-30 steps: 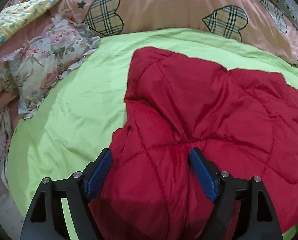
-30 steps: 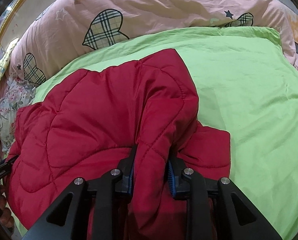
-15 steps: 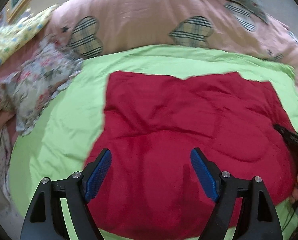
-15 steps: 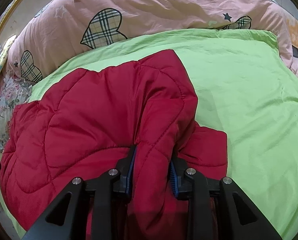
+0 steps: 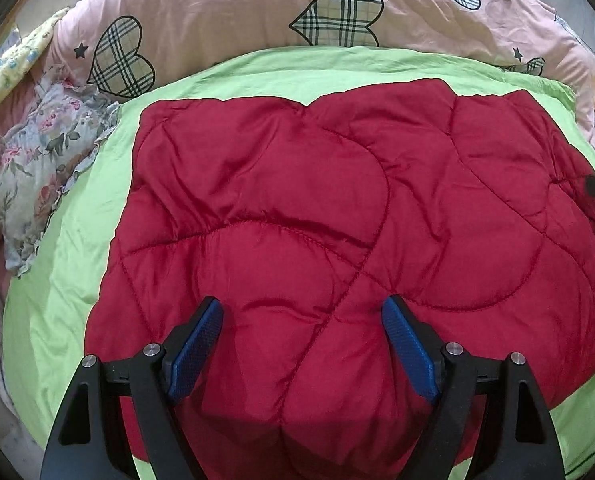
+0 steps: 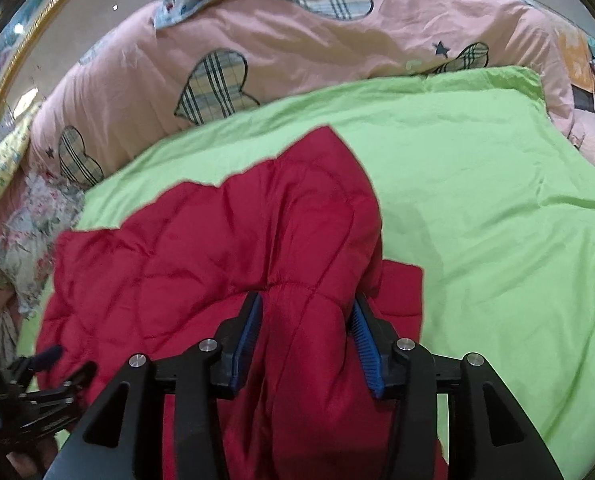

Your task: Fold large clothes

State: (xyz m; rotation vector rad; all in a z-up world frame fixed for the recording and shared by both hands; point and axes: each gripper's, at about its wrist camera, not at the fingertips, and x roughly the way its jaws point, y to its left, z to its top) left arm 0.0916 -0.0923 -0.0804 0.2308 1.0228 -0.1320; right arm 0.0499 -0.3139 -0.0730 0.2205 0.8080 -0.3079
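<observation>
Lying spread on the green sheet point(image 5: 97, 208), the red quilted jacket point(image 5: 337, 208) covers most of the bed's near part, with the pink heart-print duvet point(image 5: 225, 4) behind it and a floral pillow point(image 5: 37, 160) at its left. The left gripper point(image 5: 302, 316) hovers over the jacket's near edge, jaws spread wide, pinching nothing. The right gripper point(image 6: 308, 312) has its blue pads against both sides of a raised jacket fold, though whether they clamp it I cannot tell.
</observation>
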